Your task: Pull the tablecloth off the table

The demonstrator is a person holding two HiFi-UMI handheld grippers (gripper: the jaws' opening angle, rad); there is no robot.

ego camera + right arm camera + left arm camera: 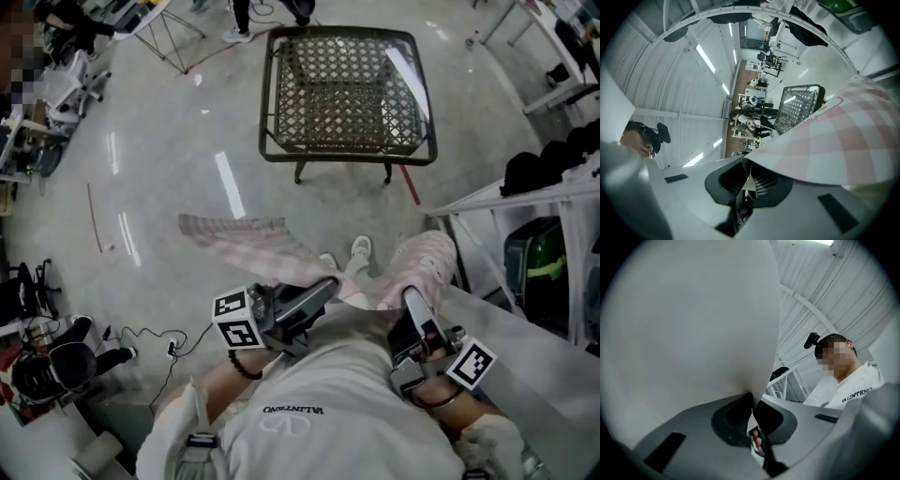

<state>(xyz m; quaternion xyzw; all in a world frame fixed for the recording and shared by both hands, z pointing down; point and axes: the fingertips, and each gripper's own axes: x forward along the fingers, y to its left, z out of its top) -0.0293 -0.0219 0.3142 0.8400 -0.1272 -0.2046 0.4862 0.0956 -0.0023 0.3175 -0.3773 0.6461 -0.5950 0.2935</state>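
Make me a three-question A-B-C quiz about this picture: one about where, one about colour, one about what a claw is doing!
1. Where is the cloth, next to the table?
A. spread on it
B. off it, held by the left claw and right claw
C. under it
2. The cloth's colour?
A. pink and white checks
B. blue
C. black
3. The left claw is
A. open, empty
B. out of view
C. shut on the cloth
Answers: B, the table top is bare; A, checks show in the head view; C, cloth is pinched in it.
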